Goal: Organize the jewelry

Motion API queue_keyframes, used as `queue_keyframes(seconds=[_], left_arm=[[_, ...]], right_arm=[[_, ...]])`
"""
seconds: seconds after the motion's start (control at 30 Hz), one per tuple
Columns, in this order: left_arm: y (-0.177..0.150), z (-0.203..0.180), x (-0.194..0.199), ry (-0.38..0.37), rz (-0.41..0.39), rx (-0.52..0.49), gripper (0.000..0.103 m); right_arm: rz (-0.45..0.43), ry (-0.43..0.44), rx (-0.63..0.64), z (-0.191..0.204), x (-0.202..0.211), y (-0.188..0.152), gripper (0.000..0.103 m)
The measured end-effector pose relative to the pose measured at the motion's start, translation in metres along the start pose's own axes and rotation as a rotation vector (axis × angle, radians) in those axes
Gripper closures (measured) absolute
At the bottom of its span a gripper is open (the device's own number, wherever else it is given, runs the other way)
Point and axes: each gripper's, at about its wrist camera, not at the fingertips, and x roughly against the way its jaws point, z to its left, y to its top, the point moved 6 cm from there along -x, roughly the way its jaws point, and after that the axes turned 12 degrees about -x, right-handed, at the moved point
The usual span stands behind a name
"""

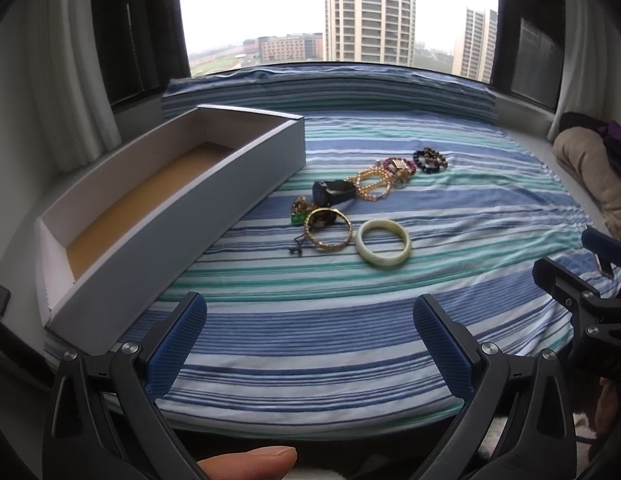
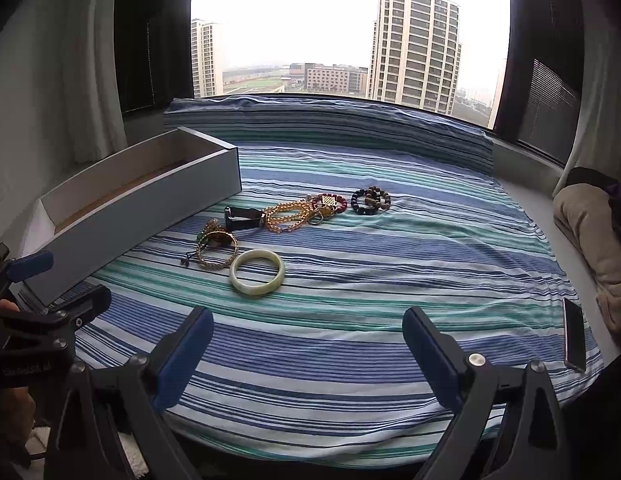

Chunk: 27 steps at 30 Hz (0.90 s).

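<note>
On a striped cloth (image 1: 350, 320) (image 2: 390, 280) lies a cluster of jewelry: a pale jade bangle (image 1: 383, 243) (image 2: 257, 271), a gold bangle (image 1: 327, 229) (image 2: 217, 250), a black watch (image 1: 333, 193) (image 2: 242, 217), amber bead strands (image 1: 372, 184) (image 2: 284, 215), a red bead bracelet (image 1: 400, 167) (image 2: 330, 202) and a dark bead bracelet (image 1: 429, 161) (image 2: 370, 200). A long grey box (image 1: 158, 216) (image 2: 130, 208), open on top with a brown floor, stands at the left. My left gripper (image 1: 310, 336) is open, well short of the bangles. My right gripper (image 2: 308, 346) is open too, with nothing between its fingers.
A phone (image 2: 573, 334) lies at the cloth's right edge. A beige bundle of fabric (image 1: 594, 184) (image 2: 590, 240) sits at the far right. A striped bolster (image 2: 330, 120) runs along the window behind. Curtains hang at both sides. A person's thumb (image 1: 246, 462) shows at the bottom.
</note>
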Motion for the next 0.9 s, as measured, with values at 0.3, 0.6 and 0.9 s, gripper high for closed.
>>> queue_keyframes(seconds=[0.3,0.6,0.9], left_arm=[[0.000,-0.003,-0.001,-0.031,0.001,0.018,0.000],[0.000,-0.008,-0.003,-0.042,0.006,0.003,0.000],[0.001,-0.011,-0.002,-0.073,-0.002,-0.005,0.000]], right_arm=[[-0.005,-0.008,-0.008,-0.002,0.001,0.000,0.006],[-0.002,-0.011,-0.009,-0.002,-0.001,0.000,0.006],[-0.006,-0.019,-0.013,-0.005,0.000,-0.001,0.006]])
